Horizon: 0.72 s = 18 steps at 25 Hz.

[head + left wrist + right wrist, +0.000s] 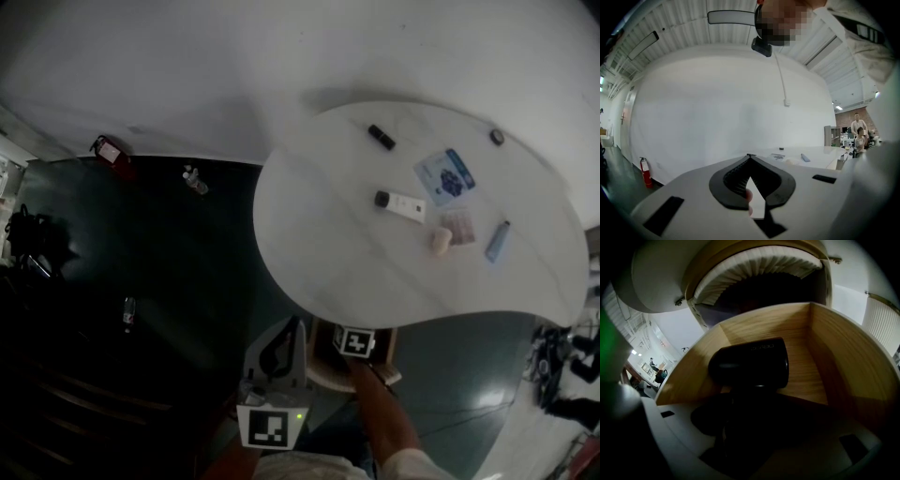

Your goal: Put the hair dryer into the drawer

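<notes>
Evidently the right gripper (743, 399) has its fingers clamped on the handle of the hair dryer (750, 363), mid-frame inside the wooden drawer (834, 362). Released before it rests on the drawer floor, it could drop and knock the wall. The left gripper (749, 155) has its fingers together on nothing.

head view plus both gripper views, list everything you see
table: 1, white, right of head view
tube: 1, white with black cap, on table
packet: 1, blue-white, on table
pouch: 1, pink, on table
stick: 1, blue, table's right
bar: 1, black, table's far side
extinguisher: 1, red, floor by wall
bottles: 2, clear, floor
drawer: 1, wooden, open, under table
hair dryer: 1, black, in drawer
left gripper: 1, grey, shut, empty
right gripper: 1, grey, shut on hair dryer
</notes>
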Motion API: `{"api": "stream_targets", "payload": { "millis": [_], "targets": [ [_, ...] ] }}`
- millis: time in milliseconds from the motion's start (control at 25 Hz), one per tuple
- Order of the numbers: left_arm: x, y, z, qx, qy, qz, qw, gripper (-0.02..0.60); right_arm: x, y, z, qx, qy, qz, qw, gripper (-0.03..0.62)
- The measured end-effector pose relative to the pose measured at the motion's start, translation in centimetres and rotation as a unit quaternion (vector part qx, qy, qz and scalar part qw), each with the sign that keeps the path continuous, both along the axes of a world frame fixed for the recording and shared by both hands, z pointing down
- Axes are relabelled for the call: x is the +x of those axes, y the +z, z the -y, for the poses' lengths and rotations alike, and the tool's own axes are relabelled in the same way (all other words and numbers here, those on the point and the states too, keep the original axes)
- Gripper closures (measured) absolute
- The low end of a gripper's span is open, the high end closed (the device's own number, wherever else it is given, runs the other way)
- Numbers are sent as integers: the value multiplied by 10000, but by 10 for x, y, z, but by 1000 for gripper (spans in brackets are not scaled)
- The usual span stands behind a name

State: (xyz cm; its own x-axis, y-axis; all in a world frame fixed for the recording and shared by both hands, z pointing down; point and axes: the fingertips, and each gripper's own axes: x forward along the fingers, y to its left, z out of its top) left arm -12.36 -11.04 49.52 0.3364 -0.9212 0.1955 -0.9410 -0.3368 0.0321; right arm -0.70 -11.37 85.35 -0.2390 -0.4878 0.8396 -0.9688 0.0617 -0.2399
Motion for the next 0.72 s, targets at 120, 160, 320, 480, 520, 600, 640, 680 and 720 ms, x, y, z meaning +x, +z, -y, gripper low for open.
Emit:
{"api": "stream_targets", "payload": {
  "millis": [120,160,320,480,520,600,640,680,720],
  "targets": [
    [3,-1,-1,-12,-14,-79,10000,581,0,-2,0,3,-30,-4,10000,314],
    [3,-2,-2,-14,-13,-95,10000,581,1,-3,0,9,-13,-37,10000,310],
    [2,-4,-1,1,-26,-107,9999,581,1,-9,-1,31,41,-55,10000,296],
    [3,-9,-1,27,-24,-159,9999,581,3,-26,-3,114,65,-60,9999,292],
    [3,-11,0,54,-20,-156,9999,581,2,-32,-3,150,53,-46,9999,291],
    [3,-16,2,148,-12,-136,9998,581,2,-42,-4,190,85,19,9998,292],
    [3,-19,4,193,-12,-132,9997,581,4,-46,-5,187,128,53,9997,291],
    [3,-21,4,210,-17,-142,9997,581,5,-50,-7,187,166,76,9997,291],
    [4,-22,4,207,-22,-156,9997,581,7,-54,-9,205,191,90,9996,292]
  ]
}}
